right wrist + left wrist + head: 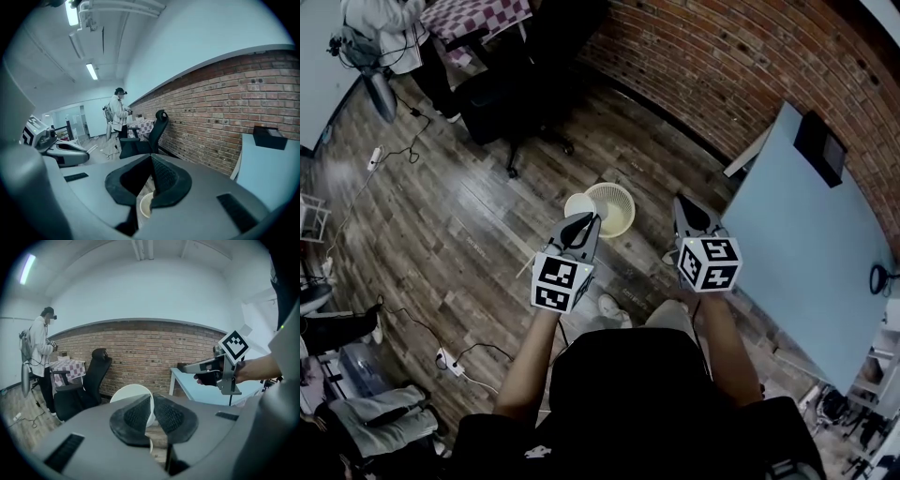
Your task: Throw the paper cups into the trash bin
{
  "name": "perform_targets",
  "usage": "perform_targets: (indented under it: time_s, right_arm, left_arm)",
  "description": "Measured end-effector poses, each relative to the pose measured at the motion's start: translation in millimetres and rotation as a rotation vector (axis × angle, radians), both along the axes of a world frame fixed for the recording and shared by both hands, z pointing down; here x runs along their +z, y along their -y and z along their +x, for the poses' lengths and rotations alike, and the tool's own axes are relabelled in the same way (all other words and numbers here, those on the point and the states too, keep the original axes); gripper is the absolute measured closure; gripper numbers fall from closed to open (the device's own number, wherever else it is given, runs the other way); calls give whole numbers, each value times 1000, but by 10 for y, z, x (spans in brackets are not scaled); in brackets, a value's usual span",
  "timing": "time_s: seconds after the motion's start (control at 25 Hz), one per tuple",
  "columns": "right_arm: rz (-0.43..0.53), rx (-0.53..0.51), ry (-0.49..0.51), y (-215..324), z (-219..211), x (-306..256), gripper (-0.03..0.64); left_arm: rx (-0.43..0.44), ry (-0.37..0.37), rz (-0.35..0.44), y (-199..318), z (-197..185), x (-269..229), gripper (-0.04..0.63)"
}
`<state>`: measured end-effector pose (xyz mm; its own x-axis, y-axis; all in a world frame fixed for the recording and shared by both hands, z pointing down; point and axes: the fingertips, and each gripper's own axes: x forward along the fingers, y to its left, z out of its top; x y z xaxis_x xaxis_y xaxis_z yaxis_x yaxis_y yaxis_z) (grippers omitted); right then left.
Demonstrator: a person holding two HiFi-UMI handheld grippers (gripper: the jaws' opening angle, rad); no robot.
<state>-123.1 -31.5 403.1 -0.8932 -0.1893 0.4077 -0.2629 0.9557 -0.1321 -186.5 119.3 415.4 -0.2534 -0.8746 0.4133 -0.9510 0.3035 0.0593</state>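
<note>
My left gripper [586,221] is shut on the rim of a white paper cup [577,203], held just left of the cream mesh trash bin [623,190] on the wooden floor. In the left gripper view the pads [136,414] pinch the cup's wall [132,393], and its round mouth faces the camera. To the right of the bin my right gripper [681,202] hovers with its jaws together [151,157] and nothing between the pads. Below them a pale round rim [144,205] shows; I cannot tell what it is.
A black office chair [516,103] stands beyond the bin by the brick wall [741,56]. A pale blue table [806,244] with a black box [818,145] is at the right. A person [40,357] stands by a checkered table. Cables and a power strip [450,361] lie at lower left.
</note>
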Motion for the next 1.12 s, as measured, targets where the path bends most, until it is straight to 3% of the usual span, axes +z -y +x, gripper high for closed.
perform_targets:
  time_s: [0.28, 0.56, 1.12]
  right_arm:
    - [8, -37, 6, -179, -169, -80, 612]
    - [-3, -56, 12, -81, -322, -70, 612]
    - [-14, -96, 33, 394, -951, -40, 612]
  left_arm:
    - [-40, -37, -9, -212, -163, 120, 569]
    - [-35, -55, -19, -80, -136, 183, 569]
    - [-56, -33, -37, 421, -705, 172, 569]
